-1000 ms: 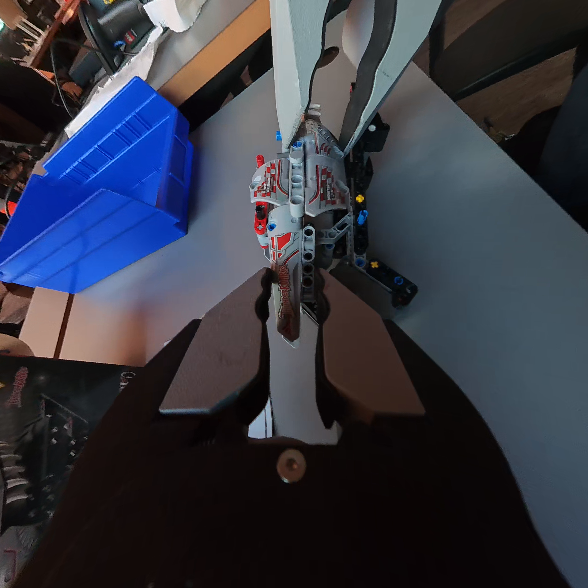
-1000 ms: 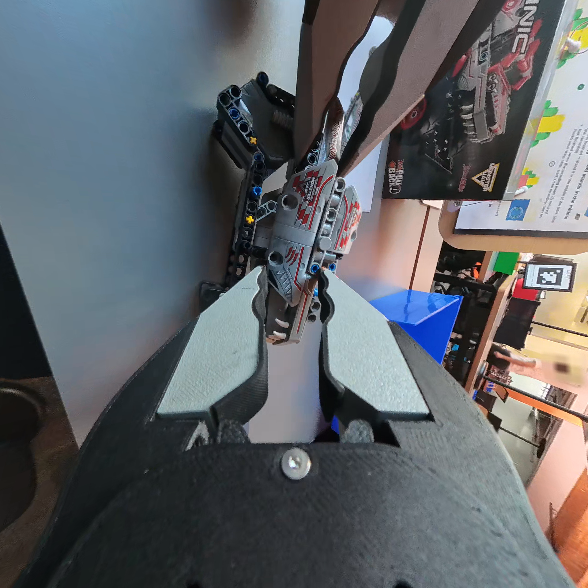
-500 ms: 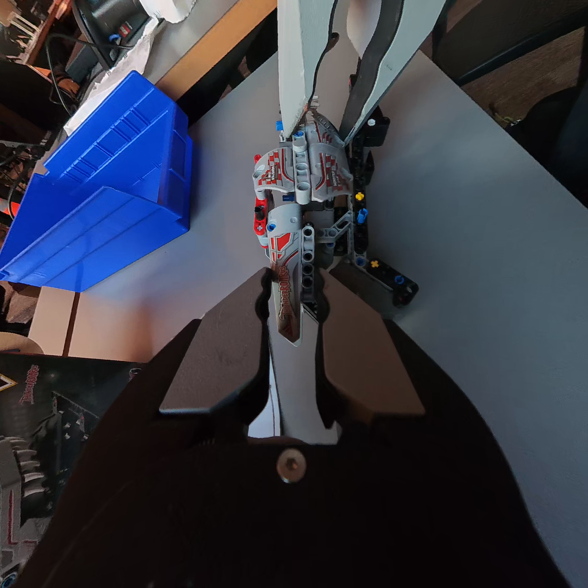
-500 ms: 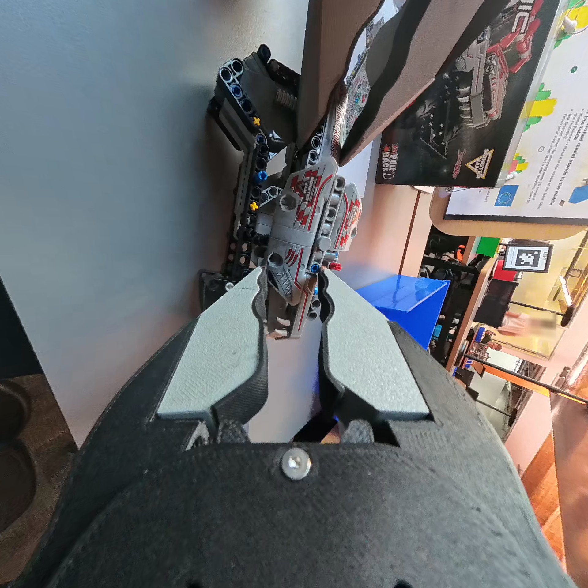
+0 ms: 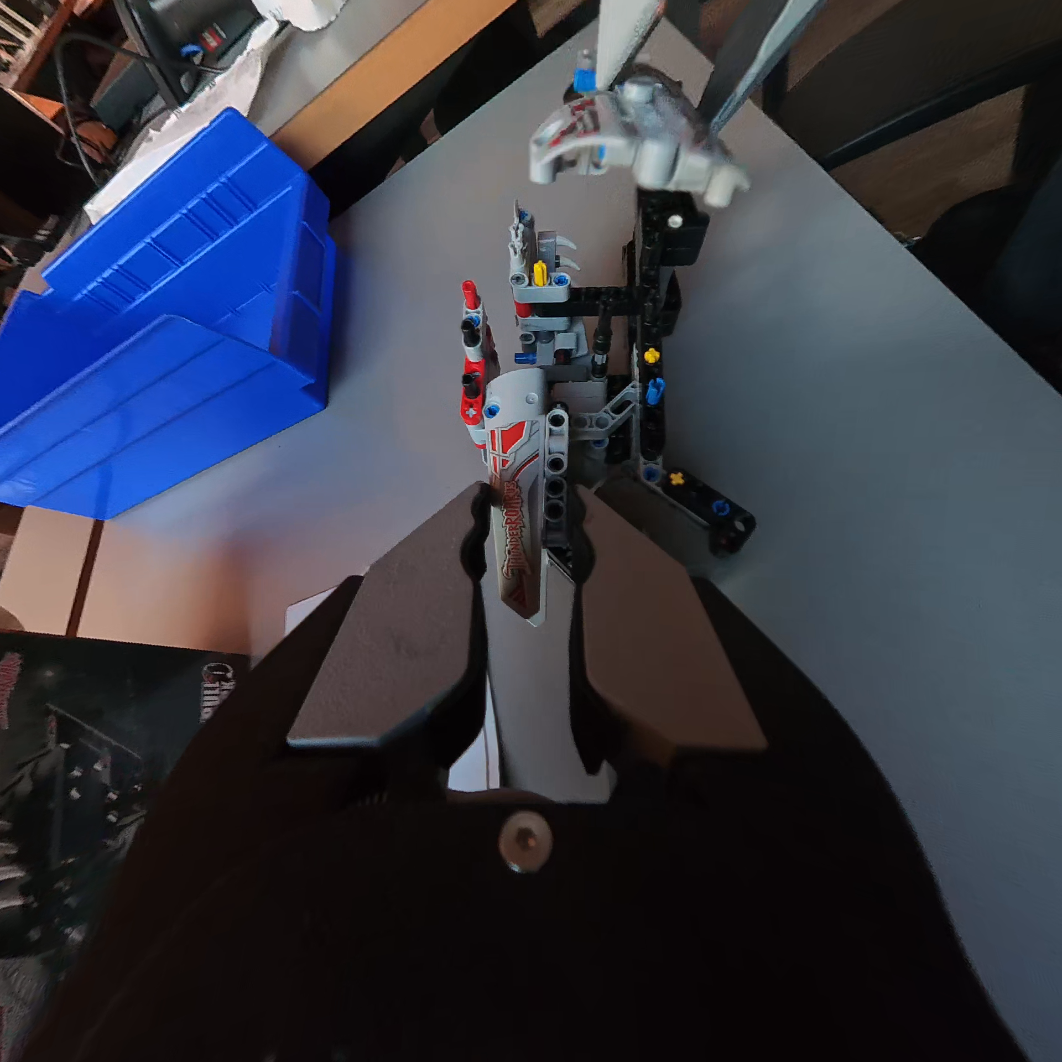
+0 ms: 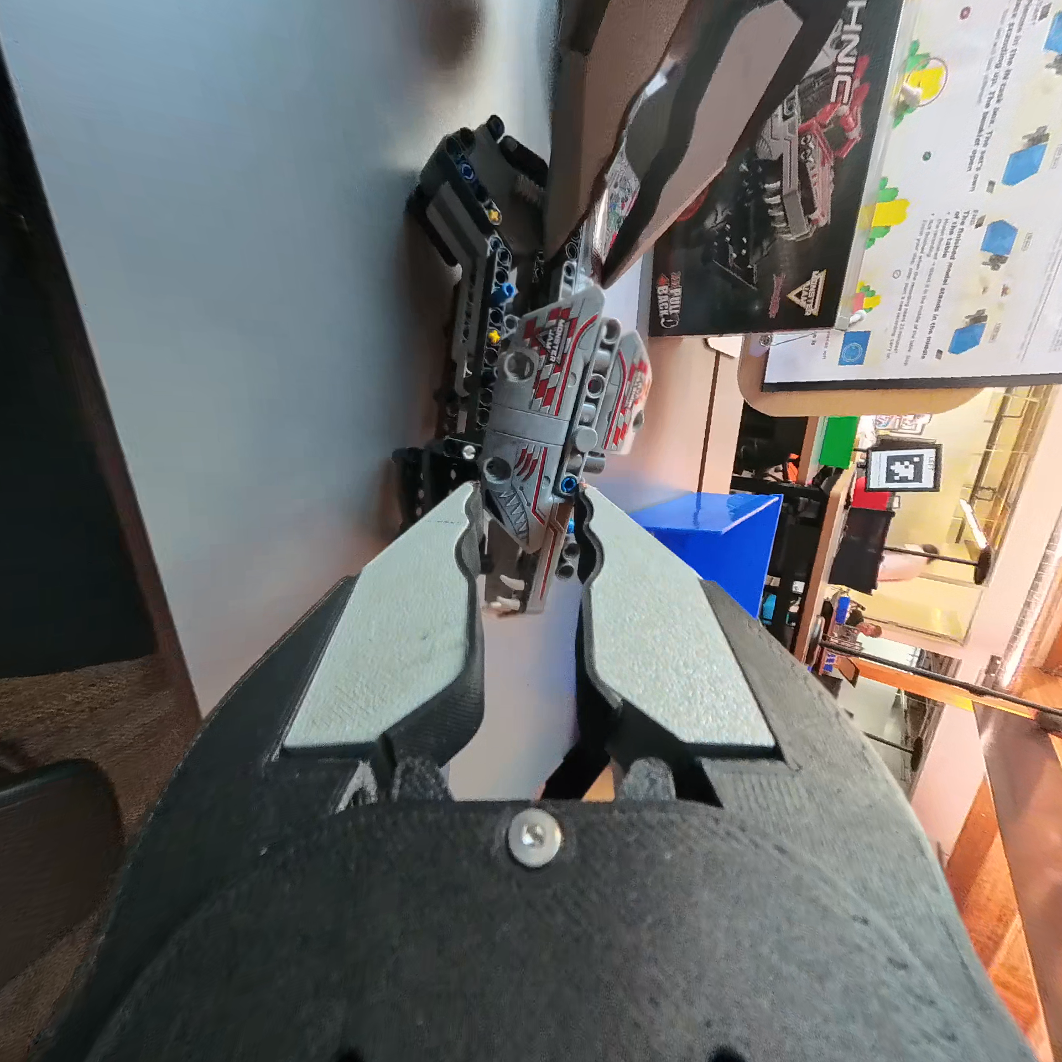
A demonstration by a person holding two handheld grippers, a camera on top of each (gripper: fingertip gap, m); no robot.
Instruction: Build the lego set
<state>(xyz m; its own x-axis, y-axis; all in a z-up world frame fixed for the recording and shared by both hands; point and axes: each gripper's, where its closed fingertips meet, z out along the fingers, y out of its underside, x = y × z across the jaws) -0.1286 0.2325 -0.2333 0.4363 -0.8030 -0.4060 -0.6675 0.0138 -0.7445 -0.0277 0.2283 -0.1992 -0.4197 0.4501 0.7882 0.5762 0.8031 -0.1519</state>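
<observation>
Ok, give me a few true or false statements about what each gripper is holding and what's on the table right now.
1. The left gripper is shut on the grey-and-red lego model. True.
2. The right gripper is empty. False: it holds a grey-and-red panel section.
3. That section sits joined to the model. False: in the left wrist view it is lifted clear.
4. A blue plastic bin lies on the grey table. True.
5. The bin touches the model. False: bare table separates them.

Our two wrist cameras, close above the lego model (image 5: 580, 402) (image 6: 551, 402), face each other across it; both share the blue bin (image 5: 161, 322) (image 6: 707, 540).
</observation>
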